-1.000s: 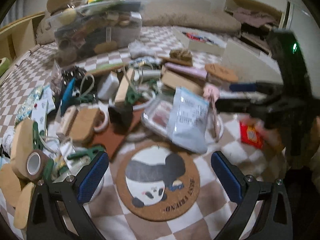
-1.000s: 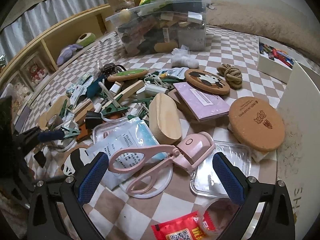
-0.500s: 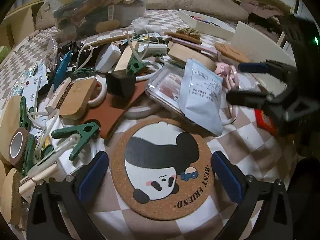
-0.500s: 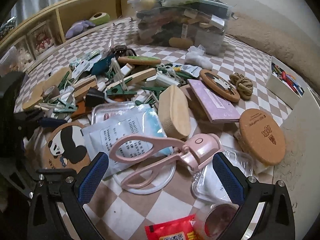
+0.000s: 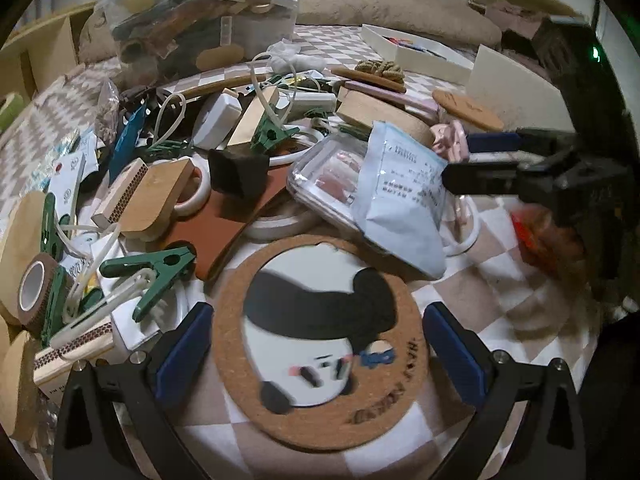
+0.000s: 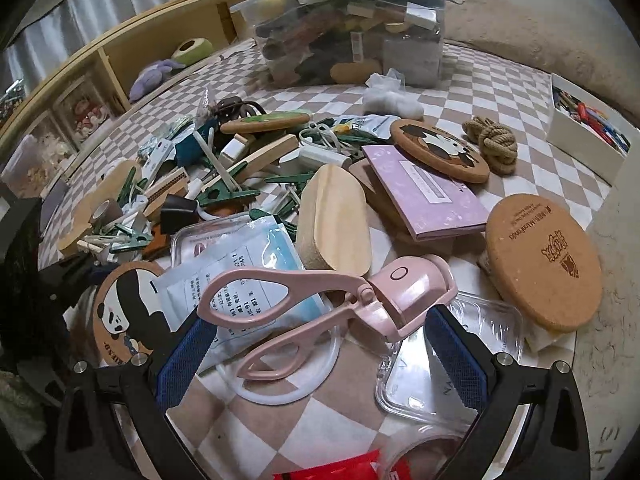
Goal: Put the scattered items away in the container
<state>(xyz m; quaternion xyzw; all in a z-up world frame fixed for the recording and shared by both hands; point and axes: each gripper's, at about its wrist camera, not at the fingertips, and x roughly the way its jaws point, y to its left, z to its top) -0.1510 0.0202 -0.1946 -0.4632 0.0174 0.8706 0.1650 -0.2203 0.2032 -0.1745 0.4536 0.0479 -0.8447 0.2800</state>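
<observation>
Scattered items cover a checkered cloth. My left gripper (image 5: 318,346) is open, its blue pads on either side of a round cork coaster with a panda picture (image 5: 320,336). My right gripper (image 6: 320,354) is open too, straddling a pink scissor-handled tool (image 6: 324,296) that lies on a white ring and a mask packet (image 6: 240,268). The right gripper (image 5: 480,160) also shows in the left wrist view, over the packet (image 5: 404,196). A clear plastic container (image 6: 352,28) heaped with items stands at the back.
A wooden block (image 6: 334,224), a purple booklet (image 6: 428,196), two cork coasters (image 6: 544,264), a rope knot (image 6: 492,140), green clips (image 5: 156,272), tape rolls (image 5: 34,292) and a clear lid (image 6: 452,360) lie around. A white box (image 6: 584,128) sits at the right, wooden shelves (image 6: 120,64) at the left.
Both grippers have come down and forward: the left one now frames the panda coaster closely, the right one has closed in on the pink tool. Both stay open.
</observation>
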